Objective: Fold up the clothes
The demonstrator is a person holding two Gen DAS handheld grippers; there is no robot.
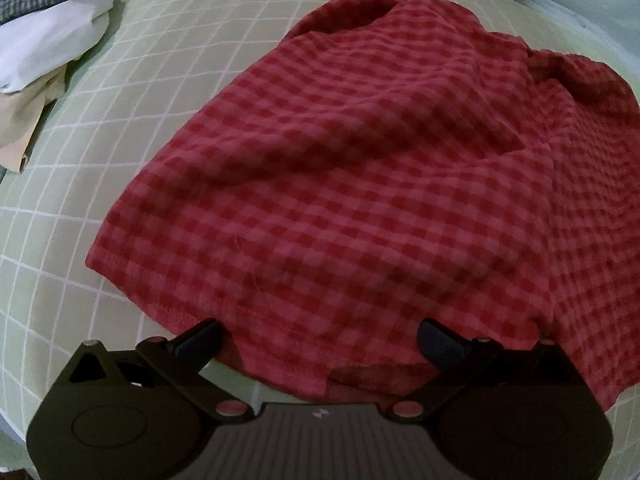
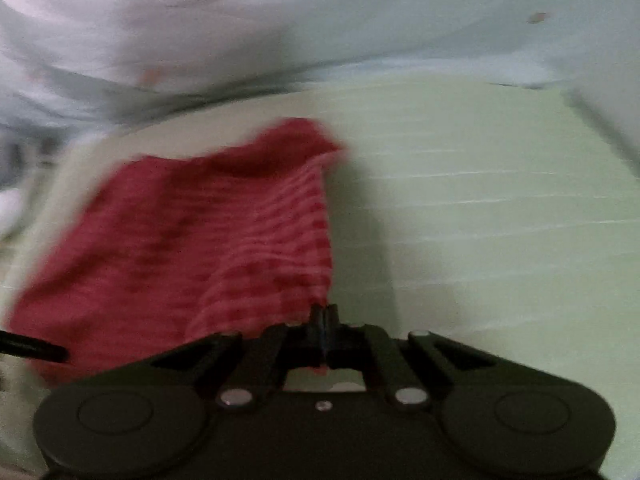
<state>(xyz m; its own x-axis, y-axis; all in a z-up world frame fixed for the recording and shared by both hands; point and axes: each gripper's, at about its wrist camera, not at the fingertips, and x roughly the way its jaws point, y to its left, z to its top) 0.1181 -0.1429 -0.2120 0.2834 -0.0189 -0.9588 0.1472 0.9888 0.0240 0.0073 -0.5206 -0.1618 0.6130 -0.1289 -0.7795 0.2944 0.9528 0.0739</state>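
One red checked garment (image 1: 360,184), right hand-held gripper (image 2: 323,314) clenching its edge, left hand-held gripper (image 1: 320,334) released.

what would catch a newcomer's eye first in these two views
The red checked garment dominates, lying rumpled across the pale green gridded mat. The right gripper is shut on its edge, while the left gripper is open at the near hem. A pile of white and cream clothes sits at the mat's far left corner.
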